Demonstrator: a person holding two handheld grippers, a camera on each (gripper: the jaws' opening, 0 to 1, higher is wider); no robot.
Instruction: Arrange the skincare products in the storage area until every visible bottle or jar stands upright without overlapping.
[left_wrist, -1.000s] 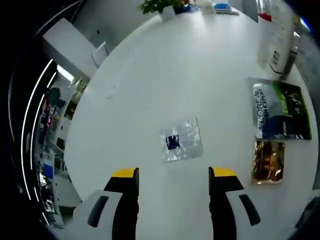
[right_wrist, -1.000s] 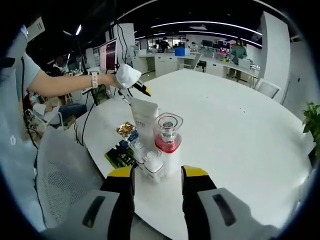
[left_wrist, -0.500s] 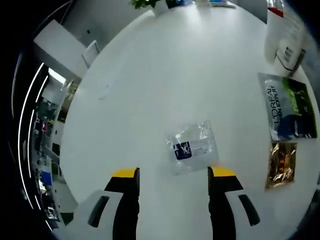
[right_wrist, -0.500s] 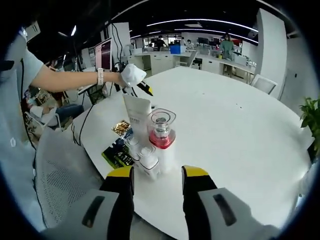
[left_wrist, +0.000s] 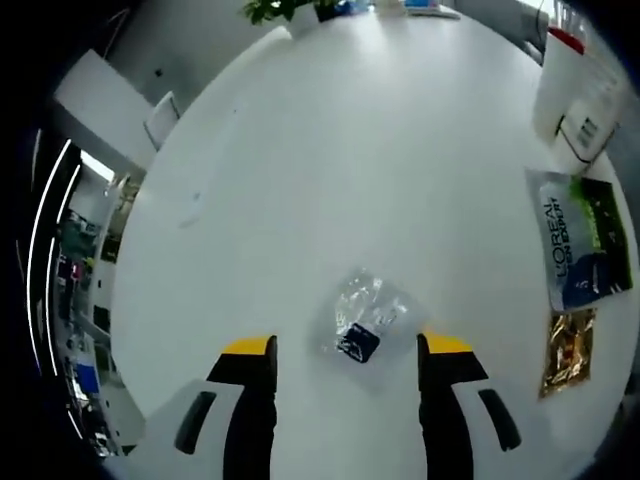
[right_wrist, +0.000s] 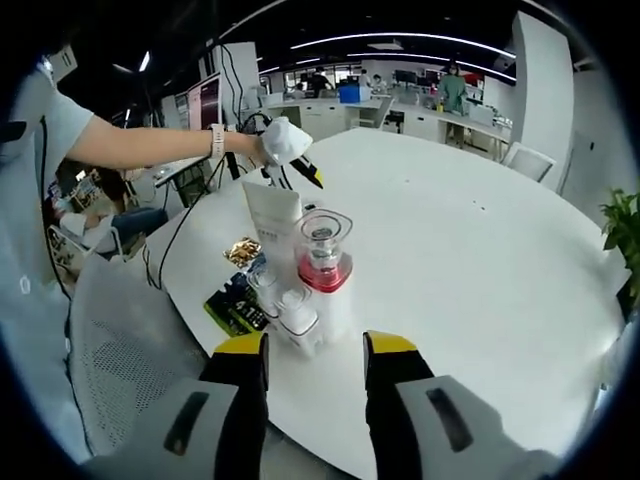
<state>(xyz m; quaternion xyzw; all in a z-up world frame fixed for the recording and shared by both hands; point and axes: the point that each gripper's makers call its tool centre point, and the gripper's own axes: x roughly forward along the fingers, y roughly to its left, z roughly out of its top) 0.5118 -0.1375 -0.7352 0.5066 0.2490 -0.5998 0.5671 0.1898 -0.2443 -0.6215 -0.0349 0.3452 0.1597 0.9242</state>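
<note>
With the left gripper (left_wrist: 347, 352) spread and the clear sachet (left_wrist: 364, 322) lying flat on the white table (left_wrist: 330, 150) between its fingertips, lower squarely and close gently on its crinkled edge, while the right gripper (right_wrist: 315, 352), also spread, waits before the upright bottles (right_wrist: 322, 280).

A potted plant (left_wrist: 275, 10) stands at the white table's (left_wrist: 350, 150) far edge.

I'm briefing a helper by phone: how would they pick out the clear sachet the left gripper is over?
On the white round table, look between the left gripper's open yellow-tipped jaws. The clear crinkled sachet lies there alone, with a dark blue label, unlike the green L'Oreal packet and gold packet near the table's edge.
</note>
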